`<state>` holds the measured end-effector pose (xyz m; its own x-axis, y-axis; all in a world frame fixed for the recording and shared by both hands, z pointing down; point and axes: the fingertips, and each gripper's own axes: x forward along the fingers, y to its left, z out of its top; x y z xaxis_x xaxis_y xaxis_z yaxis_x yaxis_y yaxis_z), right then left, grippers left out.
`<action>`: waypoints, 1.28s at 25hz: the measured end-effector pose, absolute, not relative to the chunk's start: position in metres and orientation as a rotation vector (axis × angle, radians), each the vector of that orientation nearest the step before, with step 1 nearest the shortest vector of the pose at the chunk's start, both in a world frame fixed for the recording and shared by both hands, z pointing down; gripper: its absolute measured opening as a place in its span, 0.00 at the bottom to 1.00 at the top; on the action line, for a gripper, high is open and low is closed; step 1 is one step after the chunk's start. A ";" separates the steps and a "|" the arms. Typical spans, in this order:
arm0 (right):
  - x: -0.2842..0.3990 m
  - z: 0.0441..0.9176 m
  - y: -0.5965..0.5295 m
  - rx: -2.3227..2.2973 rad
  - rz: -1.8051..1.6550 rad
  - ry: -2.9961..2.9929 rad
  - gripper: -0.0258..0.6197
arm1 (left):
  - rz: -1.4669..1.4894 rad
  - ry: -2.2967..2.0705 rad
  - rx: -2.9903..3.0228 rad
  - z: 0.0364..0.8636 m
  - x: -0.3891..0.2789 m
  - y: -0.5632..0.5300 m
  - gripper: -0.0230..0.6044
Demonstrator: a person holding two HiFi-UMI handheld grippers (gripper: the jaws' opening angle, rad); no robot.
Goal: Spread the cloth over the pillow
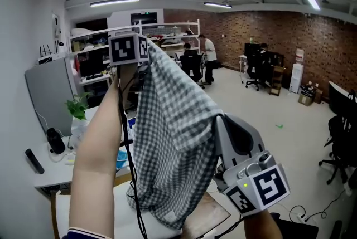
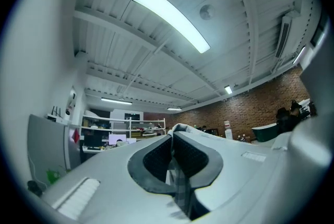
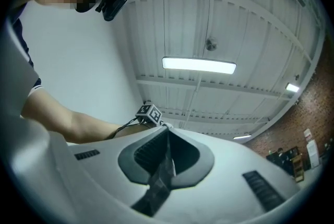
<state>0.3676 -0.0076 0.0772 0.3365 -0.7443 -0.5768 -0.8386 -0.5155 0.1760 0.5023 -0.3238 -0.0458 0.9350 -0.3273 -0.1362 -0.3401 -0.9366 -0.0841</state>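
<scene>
- At five o'clock, nearest the head camera, the checked cloth (image 1: pixel 173 137) risked slipping from the right claw (image 1: pixel 219 121), since only a thin fold sat between its jaws.
- The cloth hung bunched rather than flat, so it would likely land crumpled or off-centre on the pillow. No view showed the pillow clearly; only a pale surface (image 1: pixel 209 213) lay under the cloth at six o'clock.
- The right claw was pinched almost shut on that thin fold.
- Farther off, at eleven o'clock, the left claw (image 1: pixel 146 49) was held high on an outstretched arm (image 1: pixel 100 143), clamped tight on another edge of the cloth.
</scene>
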 end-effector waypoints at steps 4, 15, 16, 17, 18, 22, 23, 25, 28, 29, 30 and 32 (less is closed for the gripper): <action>0.372 0.069 -0.003 -2.476 0.967 1.410 0.08 | 0.220 0.425 -3.014 -0.060 0.533 -0.306 0.05; 0.394 0.089 -0.007 -2.503 0.841 1.432 0.08 | 0.135 0.354 -3.071 -0.027 0.590 -0.296 0.05; 0.395 0.089 -0.008 -2.507 0.836 1.432 0.08 | 0.125 0.354 -3.075 -0.023 0.593 -0.298 0.05; 0.396 0.090 -0.010 -2.511 0.832 1.433 0.07 | 0.117 0.353 -3.080 -0.020 0.596 -0.301 0.05; 0.396 0.090 -0.012 -2.515 0.830 1.434 0.08 | 0.111 0.352 -3.084 -0.017 0.598 -0.303 0.05; 0.399 0.093 -0.016 -2.526 0.824 1.438 0.08 | 0.096 0.338 -3.097 -0.009 0.608 -0.305 0.05; 0.400 0.094 -0.016 -2.529 0.820 1.438 0.08 | 0.094 0.335 -3.099 -0.008 0.610 -0.305 0.05; 0.401 0.096 -0.018 -2.534 0.810 1.435 0.08 | 0.088 0.329 -3.099 -0.004 0.612 -0.305 0.05; 0.403 0.099 -0.019 -2.539 0.793 1.437 0.08 | 0.079 0.325 -3.096 0.000 0.615 -0.305 0.05; 0.403 0.100 -0.019 -2.539 0.786 1.440 0.08 | 0.076 0.324 -3.097 0.002 0.616 -0.306 0.05; 0.403 0.101 -0.020 -2.539 0.779 1.443 0.08 | 0.073 0.323 -3.098 0.004 0.617 -0.306 0.05; 0.401 0.104 -0.022 -2.534 0.765 1.453 0.08 | 0.063 0.322 -3.103 0.011 0.617 -0.309 0.05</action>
<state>0.4014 -0.0221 0.1039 0.4108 -0.7737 -0.4823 -0.8354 -0.5313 0.1407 0.6167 -0.3086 0.0109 0.9779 -0.2046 -0.0425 -0.2055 -0.9785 -0.0174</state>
